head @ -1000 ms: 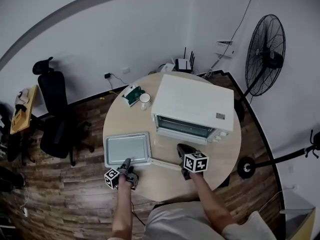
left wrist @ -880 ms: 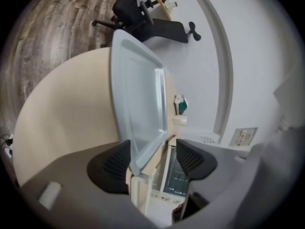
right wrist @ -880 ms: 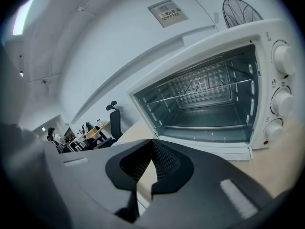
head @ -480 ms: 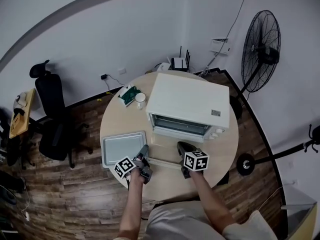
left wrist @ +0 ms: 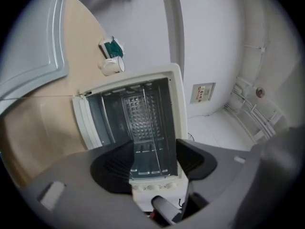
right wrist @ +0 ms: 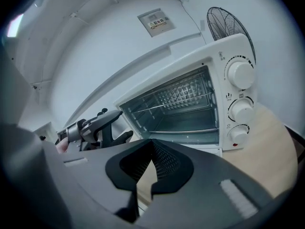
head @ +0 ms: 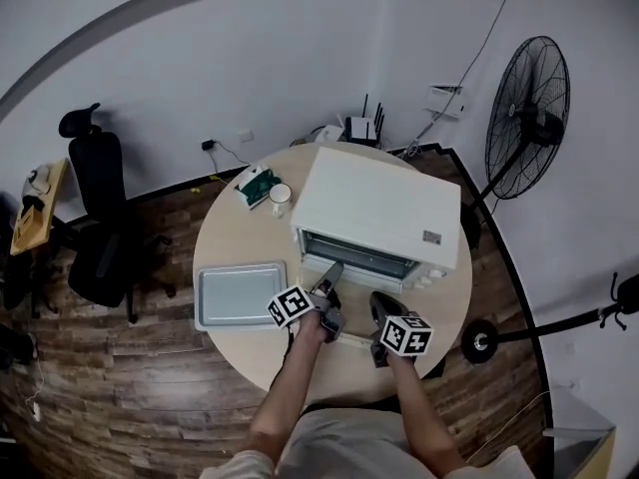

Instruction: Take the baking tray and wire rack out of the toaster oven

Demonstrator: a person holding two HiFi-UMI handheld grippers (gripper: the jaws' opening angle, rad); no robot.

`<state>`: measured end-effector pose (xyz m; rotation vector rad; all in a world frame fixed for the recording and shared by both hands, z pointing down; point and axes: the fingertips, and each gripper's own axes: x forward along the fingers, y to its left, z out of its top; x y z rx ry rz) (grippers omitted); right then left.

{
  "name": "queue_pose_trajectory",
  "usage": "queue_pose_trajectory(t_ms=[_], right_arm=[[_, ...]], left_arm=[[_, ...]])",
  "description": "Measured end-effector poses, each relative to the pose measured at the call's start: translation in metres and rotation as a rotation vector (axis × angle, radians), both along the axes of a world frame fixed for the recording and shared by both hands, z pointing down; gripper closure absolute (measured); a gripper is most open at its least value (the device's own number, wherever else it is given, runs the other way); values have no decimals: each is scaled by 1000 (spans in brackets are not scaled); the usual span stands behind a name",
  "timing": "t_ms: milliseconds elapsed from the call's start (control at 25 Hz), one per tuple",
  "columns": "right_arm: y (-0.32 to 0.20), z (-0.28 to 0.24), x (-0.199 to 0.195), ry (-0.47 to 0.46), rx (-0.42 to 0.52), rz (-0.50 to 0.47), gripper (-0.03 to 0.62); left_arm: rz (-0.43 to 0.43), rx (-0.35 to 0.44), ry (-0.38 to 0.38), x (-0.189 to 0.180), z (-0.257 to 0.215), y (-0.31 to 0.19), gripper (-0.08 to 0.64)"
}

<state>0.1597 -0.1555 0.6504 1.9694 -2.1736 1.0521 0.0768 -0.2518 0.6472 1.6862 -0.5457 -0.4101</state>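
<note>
left tongs (head: 329, 272) spread wide, pointed into the open toaster oven (head: 384, 203), probably to line up on the wire rack (right wrist: 181, 99) inside; baking tray (head: 238, 294) flat on the desk (head: 240, 257) beside it; right tongs (right wrist: 151, 149) pinched together, empty.

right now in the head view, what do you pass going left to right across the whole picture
office chair → baking tray → left gripper → right gripper → fan
</note>
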Motion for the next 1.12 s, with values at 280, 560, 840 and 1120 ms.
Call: queue_pose_trajectory(t_ms=[280, 560, 840, 1120], right_arm=[[44, 17, 23, -14, -54, 54, 595], [57, 22, 66, -1, -72, 135, 595], [61, 28, 78, 6, -97, 151, 595], [55, 28, 75, 4, -93, 147, 595]], left_arm=[[22, -16, 20, 62, 12, -27, 245], [-45, -16, 70, 94, 9, -50, 291], [-154, -19, 82, 95, 8, -64, 479], [-241, -52, 75, 92, 8, -62, 492]])
